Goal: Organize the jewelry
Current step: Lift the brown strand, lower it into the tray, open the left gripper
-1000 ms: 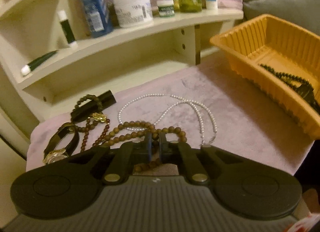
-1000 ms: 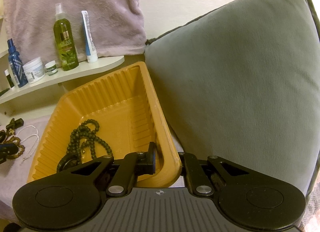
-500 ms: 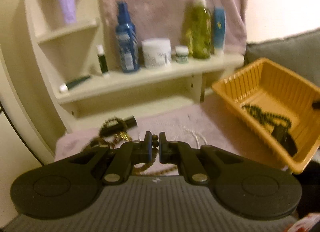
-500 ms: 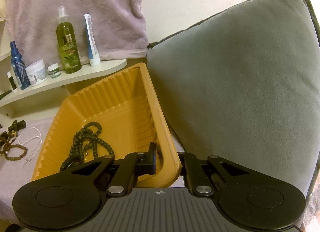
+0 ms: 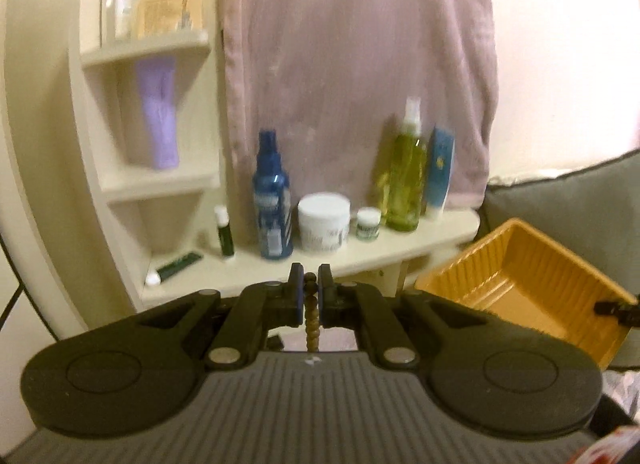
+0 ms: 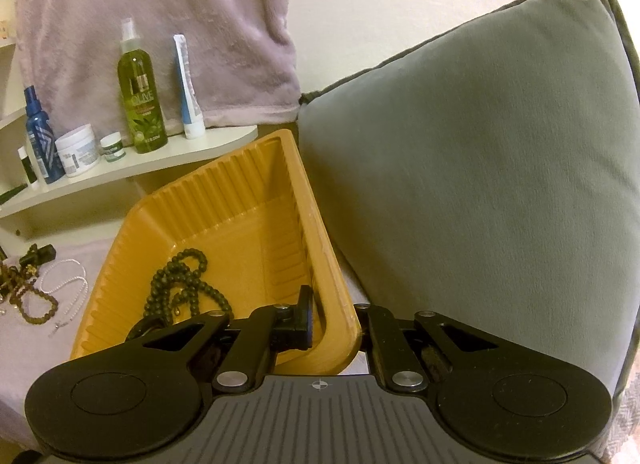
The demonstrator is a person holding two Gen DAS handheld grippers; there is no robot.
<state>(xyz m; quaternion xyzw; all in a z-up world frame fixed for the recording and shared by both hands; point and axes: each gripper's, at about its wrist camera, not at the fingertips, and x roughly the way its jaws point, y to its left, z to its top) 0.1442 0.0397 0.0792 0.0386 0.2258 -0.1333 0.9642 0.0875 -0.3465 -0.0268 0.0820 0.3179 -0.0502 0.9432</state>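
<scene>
your left gripper (image 5: 309, 278) has its jaws pinched on a brown wooden bead strand (image 5: 312, 316), which hangs straight down between them in front of the cream shelf (image 5: 400, 252). your right gripper (image 6: 334, 318) has its jaws clamped on the near corner wall of the orange tray (image 6: 240, 200), one finger inside, one outside. a dark bead necklace (image 6: 180, 288) lies in the tray. left of it, on the lilac cloth (image 6: 24, 344), a white pearl strand (image 6: 64, 284) and another brown bead string (image 6: 38, 312) lie. a grey cushion (image 6: 480, 184) leans beside the tray.
</scene>
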